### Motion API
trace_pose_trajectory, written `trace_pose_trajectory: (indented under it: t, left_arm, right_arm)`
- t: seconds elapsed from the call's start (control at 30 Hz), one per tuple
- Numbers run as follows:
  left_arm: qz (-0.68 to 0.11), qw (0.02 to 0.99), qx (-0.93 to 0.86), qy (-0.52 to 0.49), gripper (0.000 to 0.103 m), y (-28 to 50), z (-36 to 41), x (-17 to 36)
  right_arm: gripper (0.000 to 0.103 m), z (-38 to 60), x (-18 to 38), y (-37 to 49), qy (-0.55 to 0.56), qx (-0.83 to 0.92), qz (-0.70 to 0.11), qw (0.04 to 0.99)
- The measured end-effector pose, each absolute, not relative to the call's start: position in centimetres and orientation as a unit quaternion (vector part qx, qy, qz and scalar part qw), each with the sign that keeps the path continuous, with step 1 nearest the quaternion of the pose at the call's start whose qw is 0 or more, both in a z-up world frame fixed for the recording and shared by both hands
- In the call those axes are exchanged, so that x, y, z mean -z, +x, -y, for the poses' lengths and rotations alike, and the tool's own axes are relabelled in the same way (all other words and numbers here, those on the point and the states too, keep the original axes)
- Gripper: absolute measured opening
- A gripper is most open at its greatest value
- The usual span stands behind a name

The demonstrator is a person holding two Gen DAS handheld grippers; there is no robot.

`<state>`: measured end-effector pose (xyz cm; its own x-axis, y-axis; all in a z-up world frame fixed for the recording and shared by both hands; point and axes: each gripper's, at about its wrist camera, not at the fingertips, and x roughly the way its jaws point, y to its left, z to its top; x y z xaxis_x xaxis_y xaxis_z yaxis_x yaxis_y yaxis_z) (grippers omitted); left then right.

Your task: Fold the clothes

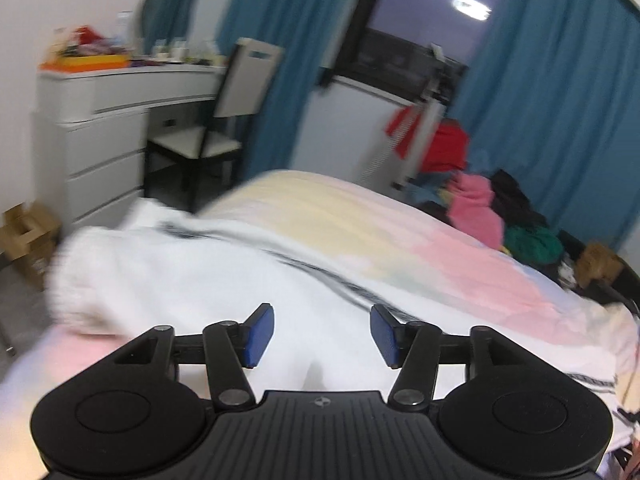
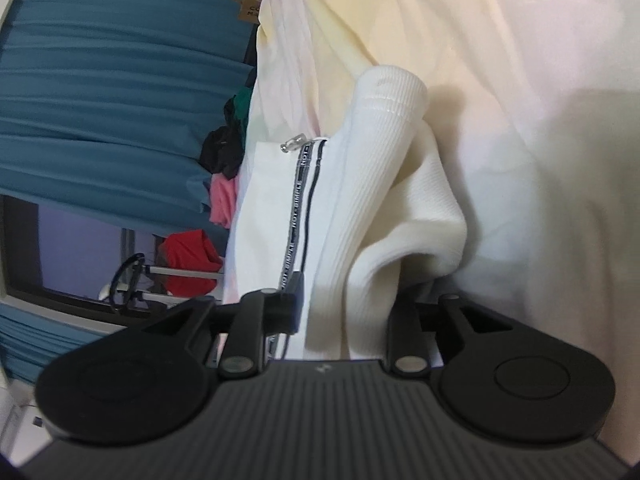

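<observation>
White garment, soft, light, limp, lying across the bed; best held at its ribbed hem. Left gripper hanging apart, empty. Right gripper bracketing fabric; grip unclear.

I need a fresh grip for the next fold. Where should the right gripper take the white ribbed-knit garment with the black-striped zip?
Probably the ribbed cuff of the white ribbed-knit garment. It stands clear of the pastel bedspread as a thick, doubled, free end. Bring the right gripper in along the sleeve towards its open end, a finger on each flat face. The slack folds nearer the gripper would bunch.
</observation>
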<state>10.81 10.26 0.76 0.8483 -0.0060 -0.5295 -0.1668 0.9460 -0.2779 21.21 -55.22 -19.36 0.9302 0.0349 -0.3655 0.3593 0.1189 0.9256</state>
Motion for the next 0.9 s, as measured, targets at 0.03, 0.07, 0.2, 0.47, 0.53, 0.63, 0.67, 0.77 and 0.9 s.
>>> trace_pose_trajectory:
  t: [0.03,0.07,0.2,0.47,0.53,0.63,0.67,0.77,0.9]
  left_arm:
    - [-0.274,0.948,-0.027,-0.161,0.059,11.6,-9.1,-0.1]
    - [-0.275,0.947,-0.011,-0.166,0.059,12.5,-8.1,0.7]
    - [-0.294,0.944,0.012,-0.148,0.059,15.6,-5.0,4.4]
    - [-0.343,0.935,0.019,-0.09,0.058,16.2,-2.3,9.0]
    - [-0.344,0.935,0.019,-0.088,0.059,16.6,-2.3,9.0]
    - [-0.354,0.934,0.015,-0.045,0.06,16.9,-1.2,9.9]
    - [-0.357,0.934,0.013,-0.029,0.06,17.1,-0.8,10.1]
    - [-0.362,0.932,0.006,-0.001,0.06,17.7,-0.1,10.6]
    - [-0.366,0.931,0.006,-0.004,0.06,17.9,-0.3,10.4]
  right_arm:
    - [0.03,55.5,19.6,21.2,0.662,0.104,-0.144,0.728]
    - [0.03,55.7,19.9,21.1,0.669,0.1,-0.136,0.724]
    - [0.033,56.2,19.5,20.8,0.669,0.103,-0.116,0.727]
    - [0.046,57.0,19.8,22.4,0.619,0.142,-0.138,0.76]
    - [0.046,57.6,20.7,22.6,0.637,0.133,-0.125,0.749]
    - [0.046,57.6,20.3,23.6,0.607,0.134,-0.133,0.772]
    - [0.046,57.1,19.4,24.0,0.574,0.143,-0.143,0.794]
    - [0.022,54.6,16.1,25.2,0.443,0.175,-0.171,0.863]
    - [0.014,51.1,12.5,25.5,0.343,0.192,-0.157,0.906]
